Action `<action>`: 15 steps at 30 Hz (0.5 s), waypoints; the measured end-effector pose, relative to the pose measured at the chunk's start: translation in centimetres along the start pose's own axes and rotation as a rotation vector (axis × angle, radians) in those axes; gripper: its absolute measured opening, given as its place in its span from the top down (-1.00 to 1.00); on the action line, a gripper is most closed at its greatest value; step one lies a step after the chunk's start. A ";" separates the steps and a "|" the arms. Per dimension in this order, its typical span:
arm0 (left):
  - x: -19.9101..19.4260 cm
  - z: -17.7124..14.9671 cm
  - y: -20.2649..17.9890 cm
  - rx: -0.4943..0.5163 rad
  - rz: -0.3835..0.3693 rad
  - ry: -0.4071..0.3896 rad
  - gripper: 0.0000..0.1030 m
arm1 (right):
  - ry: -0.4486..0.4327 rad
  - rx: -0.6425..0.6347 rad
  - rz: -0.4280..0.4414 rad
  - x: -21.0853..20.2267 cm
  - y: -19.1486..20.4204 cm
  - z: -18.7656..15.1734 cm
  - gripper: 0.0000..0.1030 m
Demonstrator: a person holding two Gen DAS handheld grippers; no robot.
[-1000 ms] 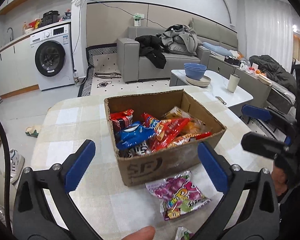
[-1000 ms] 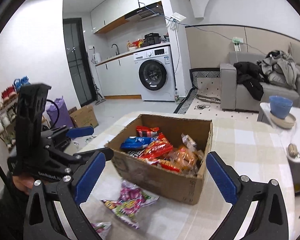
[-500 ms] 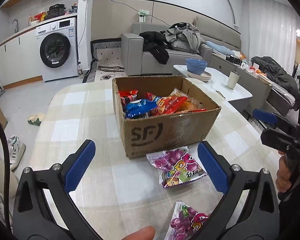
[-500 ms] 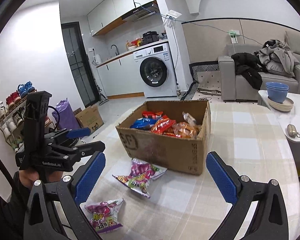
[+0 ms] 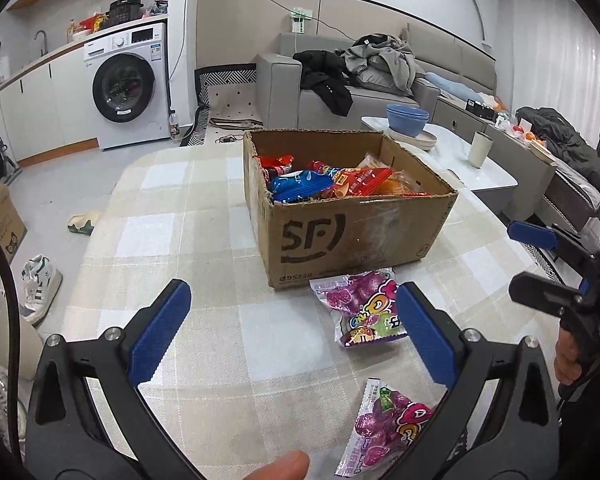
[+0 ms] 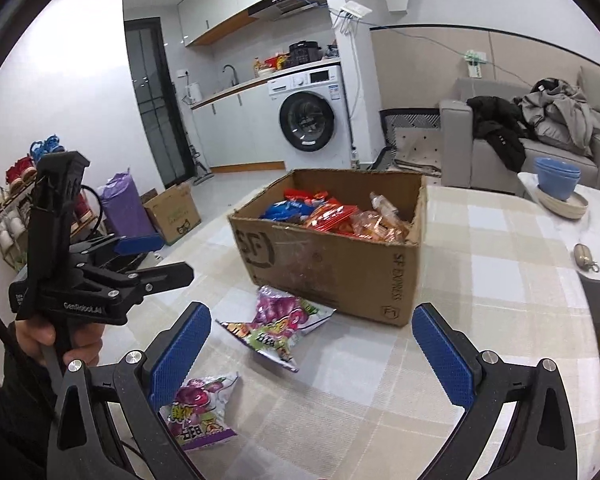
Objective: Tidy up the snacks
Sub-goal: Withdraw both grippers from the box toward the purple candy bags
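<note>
A brown cardboard box [image 5: 352,236] full of snack bags [image 5: 328,182] stands on the checked table [image 5: 172,240]. Two purple candy bags lie in front of it: one [image 5: 360,308] by the box's front wall, one [image 5: 388,424] nearer me. In the right wrist view they show as the far bag [image 6: 280,320] and the near bag [image 6: 200,408], with the box [image 6: 332,256] behind. My left gripper [image 5: 292,336] is open and empty above the table, left of the bags. My right gripper [image 6: 308,352] is open and empty over the bags.
A low white table [image 5: 452,152] with blue bowls [image 5: 407,119] stands to the right beyond the box. A grey sofa [image 5: 340,84] with clothes and a washing machine [image 5: 126,90] are at the back. Shoes [image 5: 40,284] lie on the floor at left.
Both grippers have pulled back and down from over the box, so the box now looks farther off. The second purple bag has come into view near me. Both stay open.
</note>
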State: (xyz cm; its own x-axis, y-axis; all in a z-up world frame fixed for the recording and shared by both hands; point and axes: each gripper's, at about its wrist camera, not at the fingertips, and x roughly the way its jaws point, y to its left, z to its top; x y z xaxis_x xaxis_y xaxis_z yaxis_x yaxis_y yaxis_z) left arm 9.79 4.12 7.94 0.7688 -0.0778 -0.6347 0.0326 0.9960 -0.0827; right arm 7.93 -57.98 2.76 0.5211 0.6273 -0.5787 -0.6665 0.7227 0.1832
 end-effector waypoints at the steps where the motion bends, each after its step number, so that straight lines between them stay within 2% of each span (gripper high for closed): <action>1: 0.0 0.0 0.0 -0.001 0.000 0.003 -0.97 | 0.015 -0.008 0.003 0.3 0.1 -0.2 -0.99; 15: -1.3 -2.4 0.7 -0.011 0.023 0.028 -0.97 | 0.123 -0.072 0.021 2.3 1.7 -1.3 -0.99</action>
State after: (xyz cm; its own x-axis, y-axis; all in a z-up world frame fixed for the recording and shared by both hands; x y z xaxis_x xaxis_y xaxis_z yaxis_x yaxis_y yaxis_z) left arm 7.25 4.84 6.90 0.7509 -0.0564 -0.6580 0.0082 0.9971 -0.0761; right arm 7.28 -55.71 0.72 0.4404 0.5984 -0.6693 -0.7153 0.6844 0.1412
